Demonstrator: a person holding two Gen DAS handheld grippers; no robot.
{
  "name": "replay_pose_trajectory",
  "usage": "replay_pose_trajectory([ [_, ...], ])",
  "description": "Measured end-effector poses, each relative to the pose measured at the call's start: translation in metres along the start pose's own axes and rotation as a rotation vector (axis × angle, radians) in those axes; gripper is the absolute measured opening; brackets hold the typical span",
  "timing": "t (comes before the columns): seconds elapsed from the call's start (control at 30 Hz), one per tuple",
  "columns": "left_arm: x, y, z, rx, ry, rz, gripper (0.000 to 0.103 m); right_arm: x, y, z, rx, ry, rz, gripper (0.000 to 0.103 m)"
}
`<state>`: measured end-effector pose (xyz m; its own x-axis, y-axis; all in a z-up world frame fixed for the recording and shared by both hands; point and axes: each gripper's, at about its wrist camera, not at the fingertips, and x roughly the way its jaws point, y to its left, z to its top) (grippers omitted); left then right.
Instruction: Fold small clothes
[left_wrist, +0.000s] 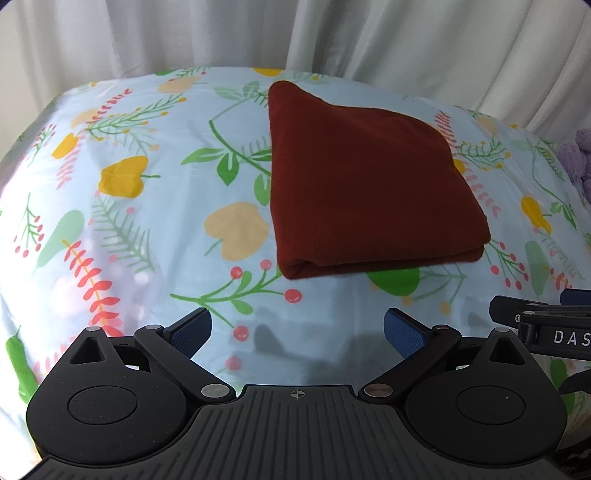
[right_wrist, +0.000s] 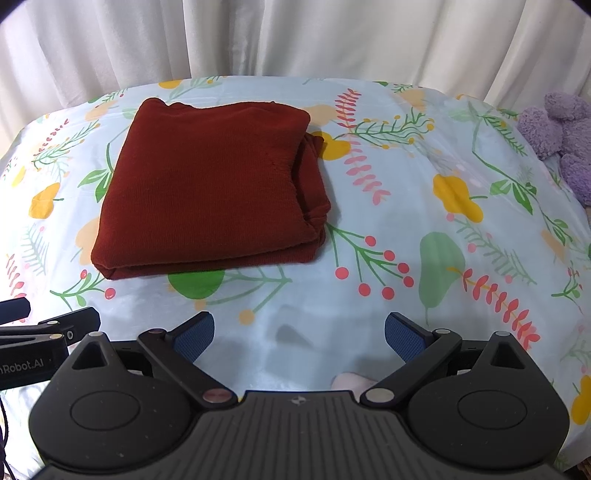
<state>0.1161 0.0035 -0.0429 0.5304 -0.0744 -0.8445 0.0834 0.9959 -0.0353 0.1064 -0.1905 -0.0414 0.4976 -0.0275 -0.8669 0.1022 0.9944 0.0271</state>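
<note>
A dark red knit garment (left_wrist: 365, 184) lies folded into a thick rectangle on the floral sheet (left_wrist: 147, 221). In the right wrist view the same garment (right_wrist: 210, 192) sits to the left, its layered edges bunched on the right side. My left gripper (left_wrist: 297, 330) hovers open just short of the garment's near fold, nothing between its blue pads. My right gripper (right_wrist: 299, 334) is open too, over bare sheet to the right of the garment's near edge. Each view catches the other gripper at its side edge.
A purple plush toy (right_wrist: 565, 136) lies at the far right of the bed. White curtains (right_wrist: 295, 37) hang behind the bed's far edge. The sheet (right_wrist: 443, 221) right of the garment is bare.
</note>
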Motion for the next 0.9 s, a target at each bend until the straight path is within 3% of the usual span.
replay_pose_trajectory([
  [0.9, 0.0030, 0.0000, 0.0013, 0.004, 0.008, -0.005, 0.102, -0.0028, 0.0014, -0.0003, 0.016, -0.005, -0.006, 0.099],
])
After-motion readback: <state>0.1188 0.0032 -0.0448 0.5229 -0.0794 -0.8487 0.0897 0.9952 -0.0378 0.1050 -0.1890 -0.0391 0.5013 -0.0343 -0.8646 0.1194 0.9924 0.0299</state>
